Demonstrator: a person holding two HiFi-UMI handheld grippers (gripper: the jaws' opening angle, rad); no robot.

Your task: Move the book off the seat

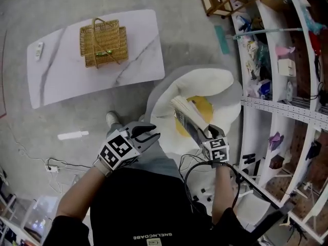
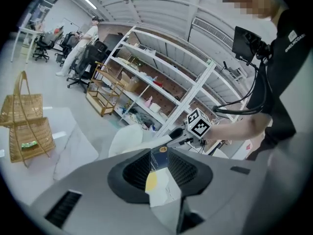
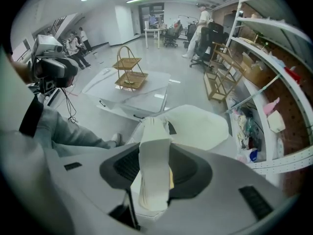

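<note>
The book (image 1: 187, 116) is a thick volume with pale page edges and a dark cover, tilted above the seat (image 1: 220, 94), a white fried-egg-shaped cushion with a yellow centre. My right gripper (image 1: 209, 134) is shut on the book's near end. In the right gripper view the page edges (image 3: 154, 165) stand upright between the jaws, with the seat (image 3: 195, 126) beyond. My left gripper (image 1: 146, 133) hovers left of the seat, open, with nothing between its fingers. The left gripper view shows the book (image 2: 146, 143) and the right gripper's marker cube (image 2: 198, 123) ahead.
A marble-topped low table (image 1: 61, 70) carries a wicker basket (image 1: 102, 42) at the far left. White shelving (image 1: 277, 76) full of small items runs along the right. Cables (image 1: 54, 167) and a white bar (image 1: 72, 135) lie on the floor. My own leg and shoe (image 1: 113, 118) are below.
</note>
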